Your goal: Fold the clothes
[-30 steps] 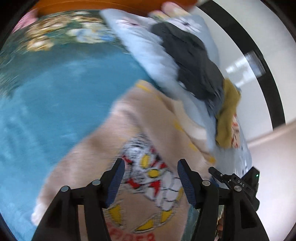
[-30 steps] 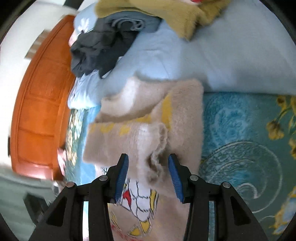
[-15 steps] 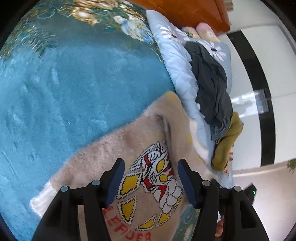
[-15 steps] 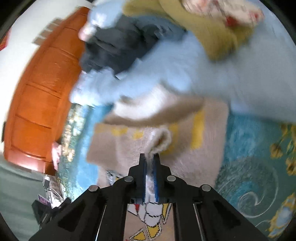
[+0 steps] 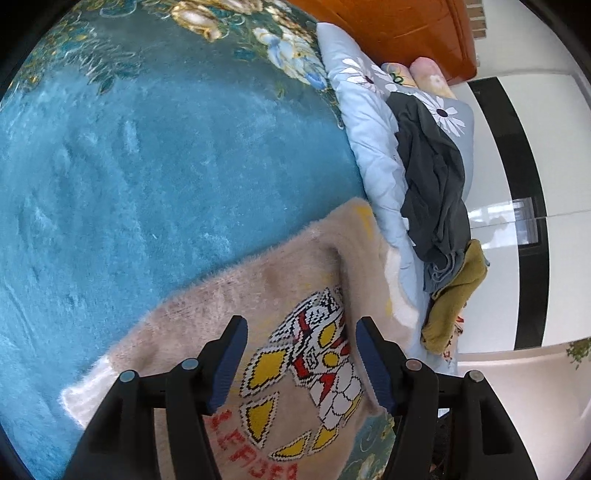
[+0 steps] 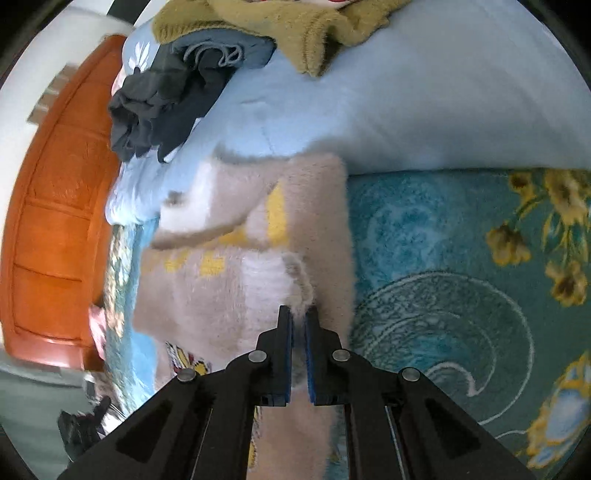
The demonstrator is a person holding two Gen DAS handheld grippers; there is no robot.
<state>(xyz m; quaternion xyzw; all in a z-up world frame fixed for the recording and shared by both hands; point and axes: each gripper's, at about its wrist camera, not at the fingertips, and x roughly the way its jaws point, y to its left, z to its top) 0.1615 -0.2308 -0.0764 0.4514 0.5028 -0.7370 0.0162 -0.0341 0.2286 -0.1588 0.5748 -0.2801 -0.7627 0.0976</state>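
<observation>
A fuzzy beige sweater [image 5: 280,280] with a red, white and yellow robot figure lies on a blue-green floral blanket [image 5: 147,166]. My left gripper [image 5: 299,343] is open just above the robot figure and holds nothing. In the right wrist view the sweater [image 6: 229,280] lies partly folded, with its yellow-marked sleeve across the body. My right gripper [image 6: 298,314] is shut on a pinched fold of the sweater near its white cuff.
A light blue quilt [image 6: 424,110] lies beyond the sweater, with a dark grey garment [image 6: 162,99] and a mustard garment [image 6: 295,33] piled on it. An orange wooden headboard [image 6: 55,206] stands at the bed's end. White wall and floor lie past the bed edge [image 5: 524,258].
My right gripper closed on a fold of the sweater and has drawn it across the body. My left gripper stayed open and shifted to look along the sweater's front.
</observation>
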